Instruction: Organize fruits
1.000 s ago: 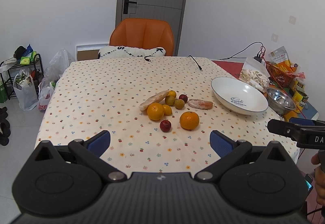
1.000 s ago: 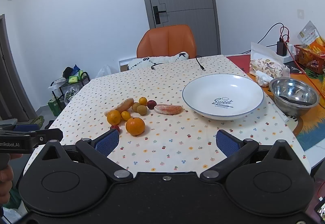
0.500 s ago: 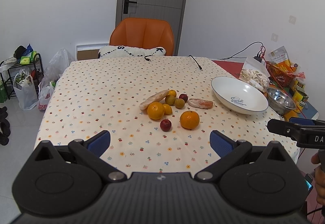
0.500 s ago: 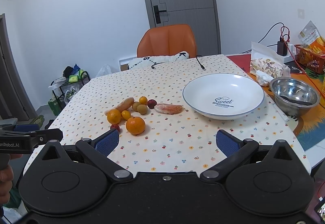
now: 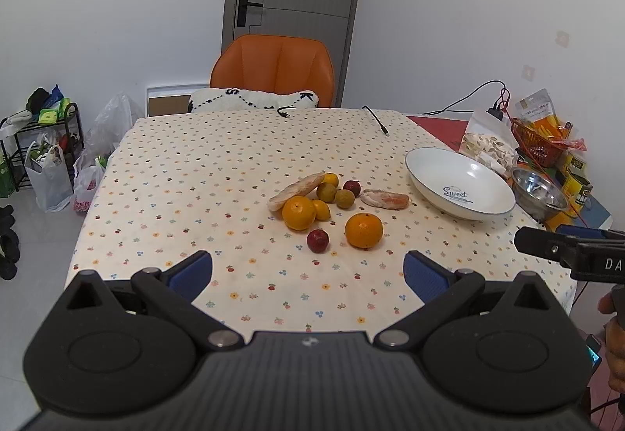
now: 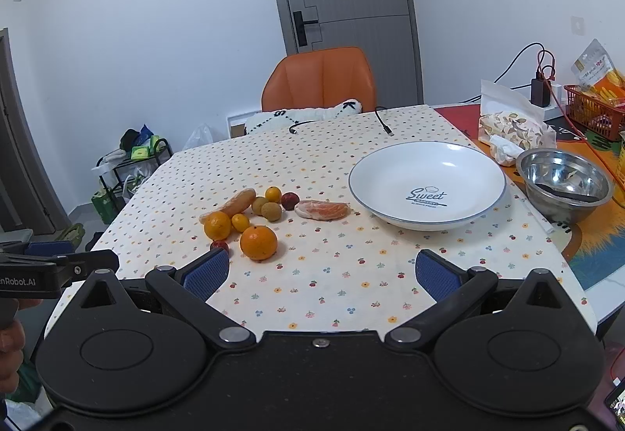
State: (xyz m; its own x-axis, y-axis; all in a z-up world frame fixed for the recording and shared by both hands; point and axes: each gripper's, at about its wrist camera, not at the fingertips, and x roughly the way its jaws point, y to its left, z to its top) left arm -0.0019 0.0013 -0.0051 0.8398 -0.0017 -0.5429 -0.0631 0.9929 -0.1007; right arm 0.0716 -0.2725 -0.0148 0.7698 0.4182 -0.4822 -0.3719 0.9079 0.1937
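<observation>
Left gripper [image 5: 308, 271] above the near edge of the counter [image 5: 187, 173], fingers [image 5: 190, 272] spread wide, nothing between them. Past it, mid-counter, the fruit cluster: a long pale-brown piece [image 5: 296, 186] lying at a slant, touching a large orange [image 5: 299, 212]; small yellow fruits and two greenish-brown ones packed just behind. A dark red fruit [image 5: 317, 240] sits apart at the front, beside a second large orange [image 5: 363, 230]. A peeled orange-pink piece [image 5: 384, 198] lies between the cluster and the white plate [image 5: 425, 163], which is marked "Sweet" and holds nothing. Steel bowl [image 5: 523, 181] just right of the plate. Right gripper [image 6: 322, 272] also over the near edge, fingers [image 6: 436, 275] apart and holding nothing.
</observation>
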